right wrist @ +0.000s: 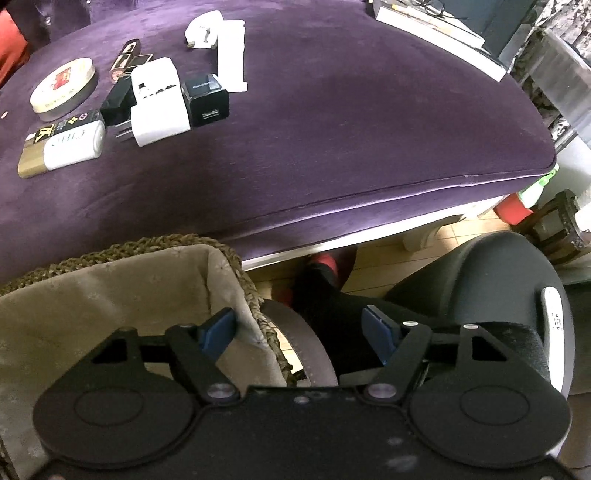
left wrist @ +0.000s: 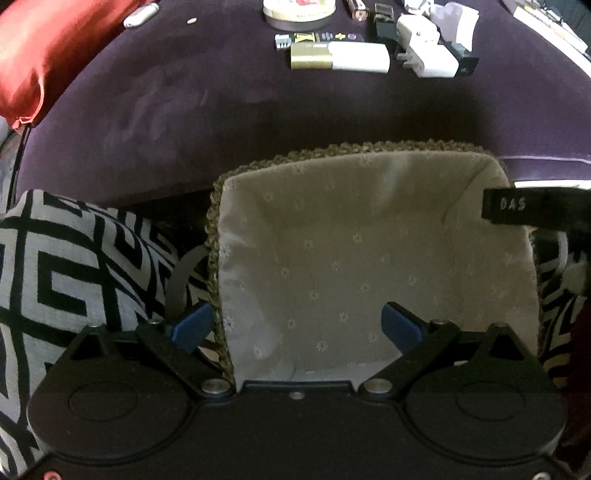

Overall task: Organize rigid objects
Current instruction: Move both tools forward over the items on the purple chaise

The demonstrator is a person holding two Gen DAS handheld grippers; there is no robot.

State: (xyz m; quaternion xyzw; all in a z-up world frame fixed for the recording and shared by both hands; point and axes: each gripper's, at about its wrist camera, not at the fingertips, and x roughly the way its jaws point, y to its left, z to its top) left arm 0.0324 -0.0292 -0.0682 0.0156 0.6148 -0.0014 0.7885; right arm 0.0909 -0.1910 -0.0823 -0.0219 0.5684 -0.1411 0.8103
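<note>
A woven basket (left wrist: 332, 151) with a pale flowered liner sits against the near edge of a purple cushion (left wrist: 166, 110), nothing lying in it. My left gripper (left wrist: 295, 325) is open, one finger outside the basket's left rim, the other inside. My right gripper (right wrist: 299, 334) is open astride the basket's (right wrist: 129, 247) right rim, with its left finger against the liner. Far back on the cushion (right wrist: 351, 129) lie a round tin (right wrist: 62, 90), a white-and-gold case (right wrist: 62, 147), a white adapter (right wrist: 159, 101) and a black USB charger (right wrist: 207, 98).
A red cushion (left wrist: 44, 55) lies at the back left and a black-and-white patterned cushion (left wrist: 55, 277) left of the basket. A black bar with letters (left wrist: 535, 210) reaches over the basket's right rim. Books (right wrist: 436, 29) lie far right; a dark chair seat (right wrist: 480, 280) is below.
</note>
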